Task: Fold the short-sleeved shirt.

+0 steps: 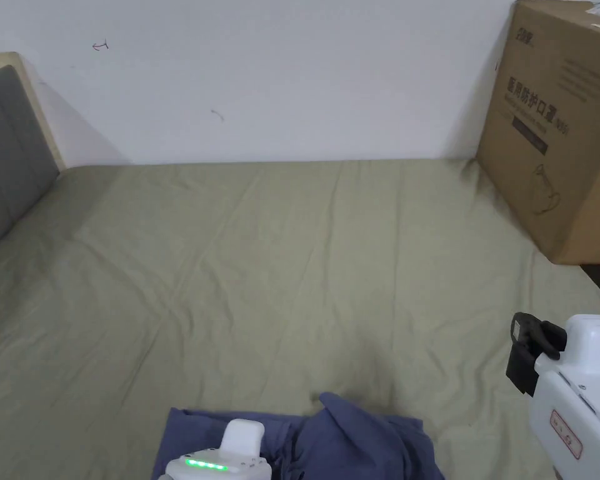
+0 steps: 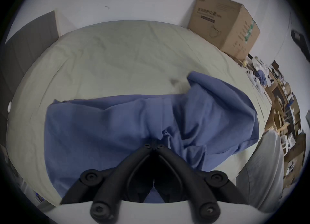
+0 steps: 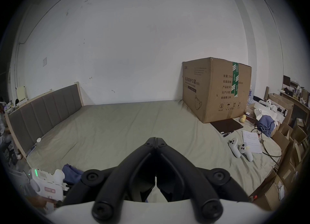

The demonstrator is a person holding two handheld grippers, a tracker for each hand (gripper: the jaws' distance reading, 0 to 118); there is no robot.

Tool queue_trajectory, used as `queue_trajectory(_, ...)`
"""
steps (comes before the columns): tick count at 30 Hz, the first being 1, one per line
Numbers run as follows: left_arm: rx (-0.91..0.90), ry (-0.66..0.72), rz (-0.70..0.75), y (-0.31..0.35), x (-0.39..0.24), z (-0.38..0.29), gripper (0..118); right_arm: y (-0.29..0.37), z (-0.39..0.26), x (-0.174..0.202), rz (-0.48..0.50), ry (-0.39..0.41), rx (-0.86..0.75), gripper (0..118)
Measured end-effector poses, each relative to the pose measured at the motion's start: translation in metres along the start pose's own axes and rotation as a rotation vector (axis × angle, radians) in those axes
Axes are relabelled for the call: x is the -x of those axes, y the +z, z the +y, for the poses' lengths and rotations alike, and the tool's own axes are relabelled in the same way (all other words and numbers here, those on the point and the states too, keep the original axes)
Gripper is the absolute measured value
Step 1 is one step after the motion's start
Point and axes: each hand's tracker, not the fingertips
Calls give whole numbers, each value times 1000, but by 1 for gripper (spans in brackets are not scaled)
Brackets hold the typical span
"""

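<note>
My left tongs (image 2: 155, 145) are sitting at the bottom centre of the left gripper view with both jaws pressed together, and they're pinching a bunched-up bit of the blue short-sleeved shirt (image 2: 107, 127). The shirt is lying crumpled on the bed (image 2: 117, 59), spreading across the lower middle of that frame, with one flap sticking up toward the right. In the head view it's peeking in at the bottom edge, right behind the white body of the left tongs with its green light glowing.

My right tongs (image 3: 156, 141) are hanging above the bed in the lower centre of the right gripper view, jaws closed tip to tip and gripping nothing. In the head view their white body is poking in at the lower right, well apart from the shirt.

Farther back, two white controllers (image 3: 239, 148) and a sheet of paper (image 3: 251, 141) are lying on the right side of the bed. A big cardboard box (image 3: 216, 90) is standing at the far right corner against the white wall, and a grey padded headboard (image 3: 45, 110) is running along the left.
</note>
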Motion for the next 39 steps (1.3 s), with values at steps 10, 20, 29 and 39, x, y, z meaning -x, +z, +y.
queue_trajectory(10,-29,147,-98,15,11,14,0,4,-3,-8,-21,-6,5,0)
queue_trajectory(20,-164,397,-245,90,117,46,30,4,2,8,4,-4,-5,0)
queue_trajectory(29,-12,532,-197,67,192,19,110,-6,-3,26,32,-2,16,0)
queue_trajectory(39,2,493,-140,37,185,-4,93,-14,-7,28,25,24,54,0)
